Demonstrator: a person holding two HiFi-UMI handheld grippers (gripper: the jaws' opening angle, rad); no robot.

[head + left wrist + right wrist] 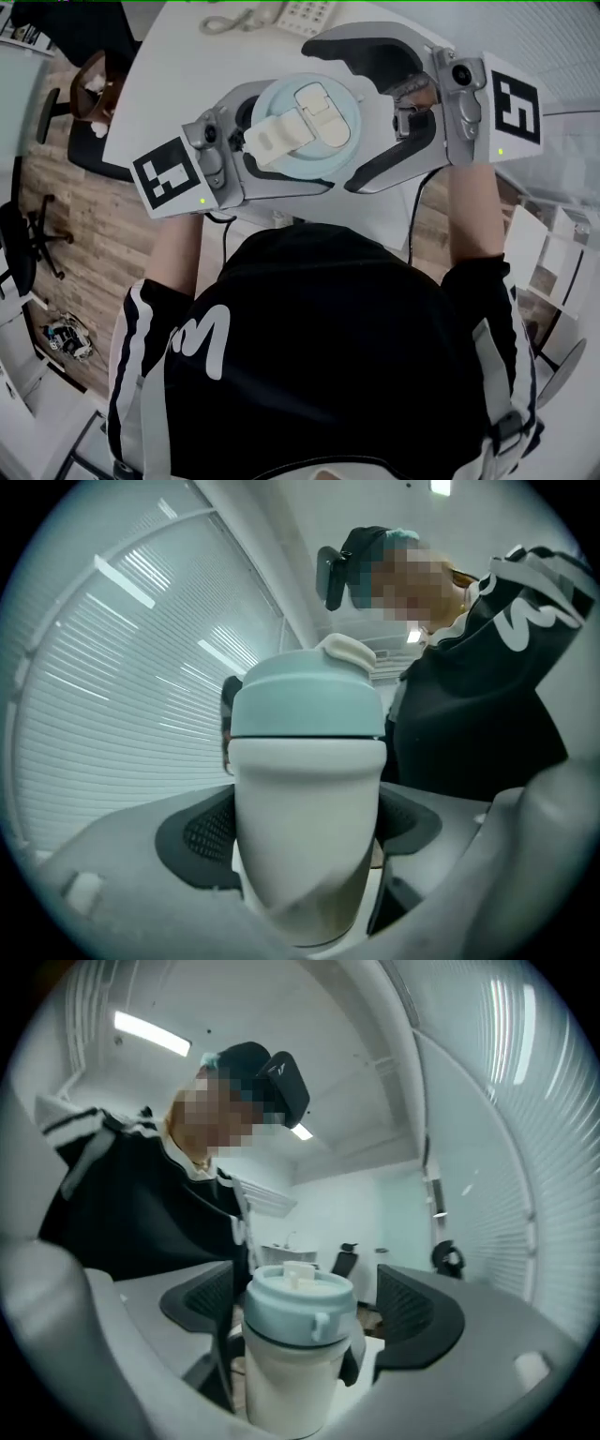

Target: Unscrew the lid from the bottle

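**Bottle clamped in one claw, lid sitting free between the jaws of the other**

The left gripper (305, 832) is clenched on the white body of the bottle (305, 789), holding it upright in the air above the near edge of the table (178, 75). The right gripper (309, 1312) is released, its jaws spread either side of the pale blue lid (307, 127) with gaps showing. The bottle looks rigid, smooth and likely slippery, so the body may spin in the grip. The weight is unclear because the wall is opaque. The round skirt of the lid seems the best hold, not the cream flip cap (281, 136) on top.
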